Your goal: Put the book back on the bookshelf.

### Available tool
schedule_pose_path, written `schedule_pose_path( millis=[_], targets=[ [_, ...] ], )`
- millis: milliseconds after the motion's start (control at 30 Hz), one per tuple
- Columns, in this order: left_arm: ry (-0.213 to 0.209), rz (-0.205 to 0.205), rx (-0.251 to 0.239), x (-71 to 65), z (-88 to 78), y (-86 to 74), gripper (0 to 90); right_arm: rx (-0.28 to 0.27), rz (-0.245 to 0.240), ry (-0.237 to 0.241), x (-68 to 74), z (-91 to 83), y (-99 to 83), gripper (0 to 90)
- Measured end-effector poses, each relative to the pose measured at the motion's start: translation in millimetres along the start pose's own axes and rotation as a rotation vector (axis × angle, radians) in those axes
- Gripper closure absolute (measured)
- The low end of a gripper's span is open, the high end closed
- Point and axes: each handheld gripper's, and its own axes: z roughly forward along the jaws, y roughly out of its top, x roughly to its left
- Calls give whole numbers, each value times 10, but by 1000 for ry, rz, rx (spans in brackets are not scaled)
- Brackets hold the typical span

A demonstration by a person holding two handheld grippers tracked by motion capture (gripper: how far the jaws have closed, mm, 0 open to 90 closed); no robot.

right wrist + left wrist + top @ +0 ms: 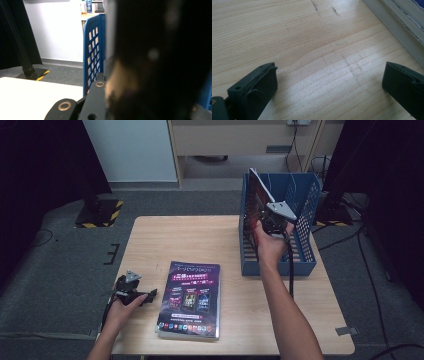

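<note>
2 black jaws of the right gripper (268,221) are closed on a book (259,195), which stands almost upright with its top leaning a little to the left. In the right gripper view the book (160,50) is a dark blurred mass just in front of the camera, pressed against the jaw at the bottom. The gripper holds this book inside the blue basket (305,195), close to its left wall, and the lower part of the book is between the basket walls. Whether the book touches the basket floor I cannot tell. The basket stands on the right back part of the wooden table (150,240).

The left gripper (142,297) rests low at the front left corner of the table, held by the left hand (122,307). Its jaws stand wide apart with nothing between them, only bare wood. A 2nd book (191,297) with a purple cover lies flat just beside this gripper, on its right side, and its page edge (397,30) appears in the upper right corner of the left gripper view.
</note>
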Motion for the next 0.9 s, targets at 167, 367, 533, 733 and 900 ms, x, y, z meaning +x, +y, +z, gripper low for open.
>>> schedule_pose_path(
  millis=[167,367,533,733,900],
  targets=[
    [-1,2,0,1,1,1,0,11,-8,5,34,37,-77,869],
    [-1,1,0,1,2,2,0,15,-14,16,68,53,-188,869],
    [-1,2,0,0,2,1,0,17,-18,34,85,16,-226,867],
    [-1,2,0,1,1,2,0,15,-27,59,76,-28,-282,858],
    [-1,2,0,1,1,2,0,3,-20,77,59,-46,-243,816]
  ],
)
